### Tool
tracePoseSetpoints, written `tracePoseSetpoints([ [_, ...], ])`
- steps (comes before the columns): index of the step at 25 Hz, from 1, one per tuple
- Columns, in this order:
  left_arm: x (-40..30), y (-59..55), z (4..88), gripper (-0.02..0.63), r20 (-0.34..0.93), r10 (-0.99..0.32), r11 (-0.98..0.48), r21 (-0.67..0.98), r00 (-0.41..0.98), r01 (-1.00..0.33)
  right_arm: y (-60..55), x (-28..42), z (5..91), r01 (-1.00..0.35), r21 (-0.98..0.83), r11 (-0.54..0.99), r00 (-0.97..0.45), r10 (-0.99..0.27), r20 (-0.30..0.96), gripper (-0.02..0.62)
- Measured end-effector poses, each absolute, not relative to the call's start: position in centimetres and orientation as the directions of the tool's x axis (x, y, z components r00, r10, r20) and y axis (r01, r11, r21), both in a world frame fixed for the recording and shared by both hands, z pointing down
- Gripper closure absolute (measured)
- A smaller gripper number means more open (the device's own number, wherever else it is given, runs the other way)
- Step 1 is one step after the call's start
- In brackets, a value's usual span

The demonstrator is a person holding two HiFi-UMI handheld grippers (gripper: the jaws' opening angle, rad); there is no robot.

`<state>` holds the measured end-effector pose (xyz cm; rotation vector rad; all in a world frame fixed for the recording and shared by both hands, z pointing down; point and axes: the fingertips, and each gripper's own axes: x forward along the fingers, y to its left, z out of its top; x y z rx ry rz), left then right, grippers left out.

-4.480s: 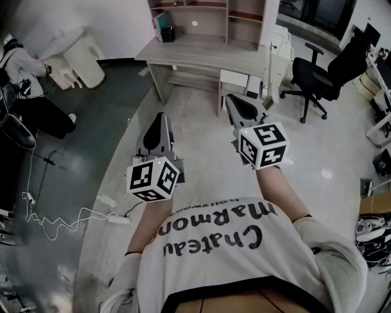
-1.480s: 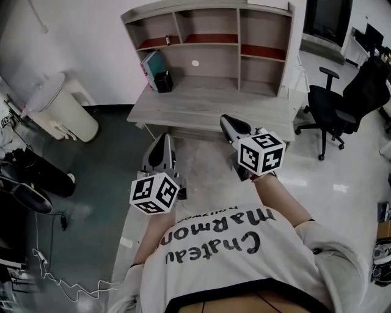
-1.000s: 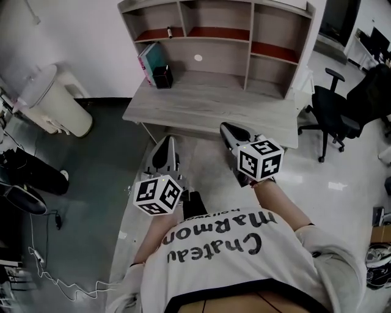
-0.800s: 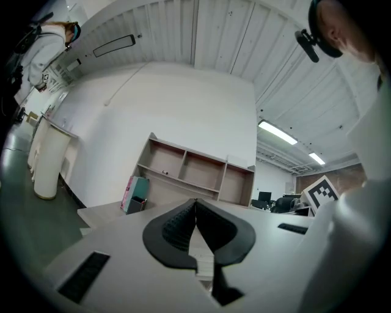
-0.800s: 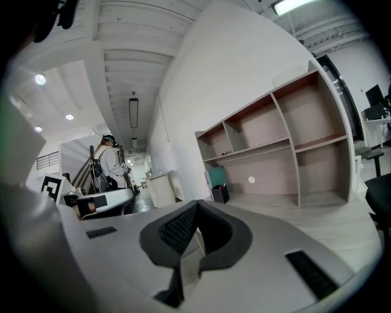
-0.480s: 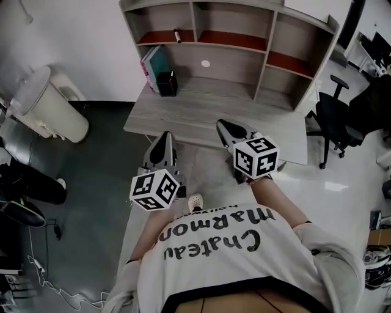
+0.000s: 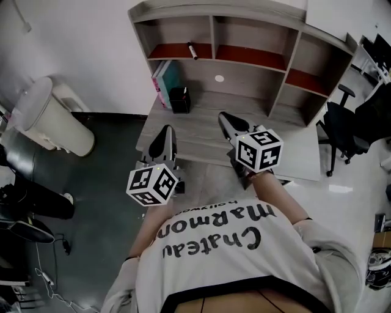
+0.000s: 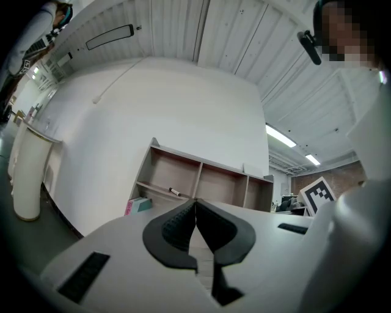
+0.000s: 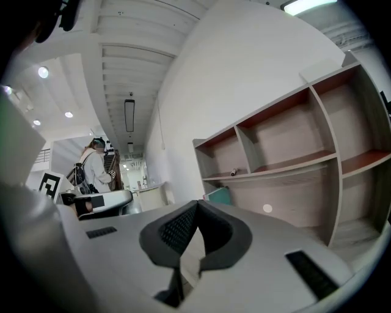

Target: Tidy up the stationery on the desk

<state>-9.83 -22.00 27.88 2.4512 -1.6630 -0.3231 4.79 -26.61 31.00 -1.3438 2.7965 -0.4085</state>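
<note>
Compared with a few seconds back, the left hand-held gripper (image 7: 165, 131) and the right hand-held gripper (image 7: 225, 118) are way closer to the bench (image 7: 292, 154). In the head view their tips now sit over its front edge instead of out over open floor. Both have their jaws pinched right together with nothing between them, so I'd call this the approach, with no tidying started yet.

Stationery-wise, a marker (image 7: 192, 51) lies loose in the top-left compartment of the hutch (image 7: 232, 8). Some books (image 7: 165, 82) lean at the bench's back left, just beside a black pen cup (image 7: 179, 99). Can't tell what's in the cup. The other compartments look bare.

Next move, I'd guess, is to open one pair of jaws and reach up for that marker, probably to drop it in the cup.
</note>
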Motion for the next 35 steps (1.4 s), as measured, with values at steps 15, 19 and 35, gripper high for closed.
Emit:
tracePoseSetpoints([
  [15, -17.6, -29.5, 26.1, 0.591, -0.128, -0.923, -0.383, 0.219, 0.363, -0.897, -36.3, 2.4, 28.0, -0.826, -0.246, 0.508, -0.523, -0.852, -0.003, 0.584],
  [19, -18.5, -30.3, 27.0, 0.591, -0.119, -0.922, -0.385, 0.227, 0.367, -0.895, -38.9, 2.0, 27.4, -0.849, -0.194, 0.491, -0.499, -0.866, -0.008, 0.584],
  [35, -23.0, -32.4, 27.9, 0.591, -0.103, -0.945, -0.327, 0.255, 0.311, -0.910, -51.8, -0.5, 26.0, -0.888, -0.116, 0.444, -0.451, -0.891, 0.044, 0.584],
])
